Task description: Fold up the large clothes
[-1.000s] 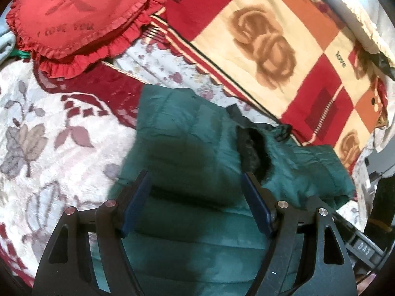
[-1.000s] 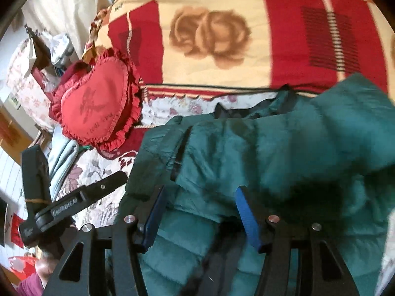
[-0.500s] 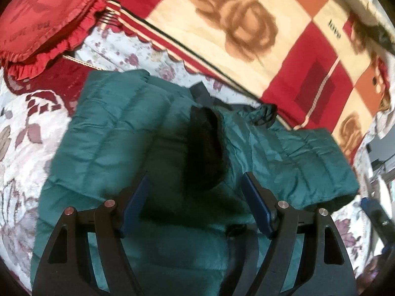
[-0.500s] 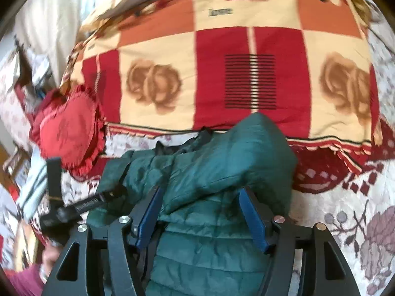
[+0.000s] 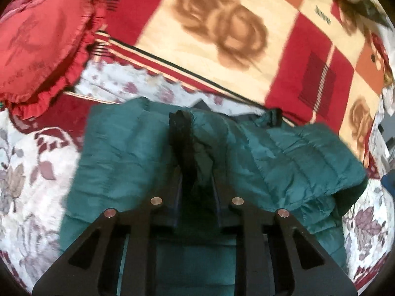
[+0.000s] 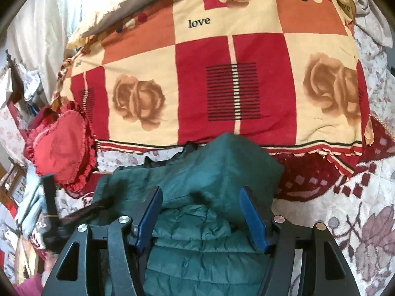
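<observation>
A dark green quilted jacket lies partly folded on the bed. A ridge of it with a black trim stands up between the fingers of my left gripper. Those jaws are closing and pinch that ridge. In the right wrist view a folded-over flap of the jacket lies on top of the quilted body. My right gripper hovers over it with its blue pads apart. The flap's edge sits between them, and neither pad presses on it.
A red frilled heart cushion lies left of the jacket. Behind it spreads a red and cream checked blanket with roses. The floral bed cover surrounds the jacket. Household clutter crowds the far left.
My left gripper slid right over the jacket, then closed its wide jaws on the black-trimmed ridge. The right gripper drew back from the jacket, so more of the blanket shows.
</observation>
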### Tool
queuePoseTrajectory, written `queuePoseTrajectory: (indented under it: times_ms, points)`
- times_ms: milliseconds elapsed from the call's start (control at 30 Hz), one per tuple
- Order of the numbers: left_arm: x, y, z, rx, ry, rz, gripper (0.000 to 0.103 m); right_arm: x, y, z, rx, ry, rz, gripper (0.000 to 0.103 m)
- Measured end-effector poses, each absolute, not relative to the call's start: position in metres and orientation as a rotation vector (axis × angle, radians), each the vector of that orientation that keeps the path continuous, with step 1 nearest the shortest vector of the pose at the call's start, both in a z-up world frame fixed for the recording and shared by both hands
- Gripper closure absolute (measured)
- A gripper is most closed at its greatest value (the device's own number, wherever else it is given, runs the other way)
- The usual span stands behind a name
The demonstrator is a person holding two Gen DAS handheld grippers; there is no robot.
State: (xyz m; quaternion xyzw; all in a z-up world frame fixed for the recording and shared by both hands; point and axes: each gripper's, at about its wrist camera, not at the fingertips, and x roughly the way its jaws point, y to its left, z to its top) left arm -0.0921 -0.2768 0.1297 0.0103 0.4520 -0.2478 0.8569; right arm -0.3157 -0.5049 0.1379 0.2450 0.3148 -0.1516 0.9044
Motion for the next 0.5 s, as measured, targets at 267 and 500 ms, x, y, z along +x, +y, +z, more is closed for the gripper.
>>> queuePoseTrajectory:
  times_ms: [267,500]
  points:
    - [-0.082,-0.221,0.128,-0.003,0.936,-0.461,0.083,-0.275,-0.491,0.101,0.511,0.743,-0.302,0.041]
    - [-0.078,-0.212,0.109,0.0,0.967,-0.447,0.083,-0.25,-0.465,0.054,0.406,0.884,-0.316,0.041]
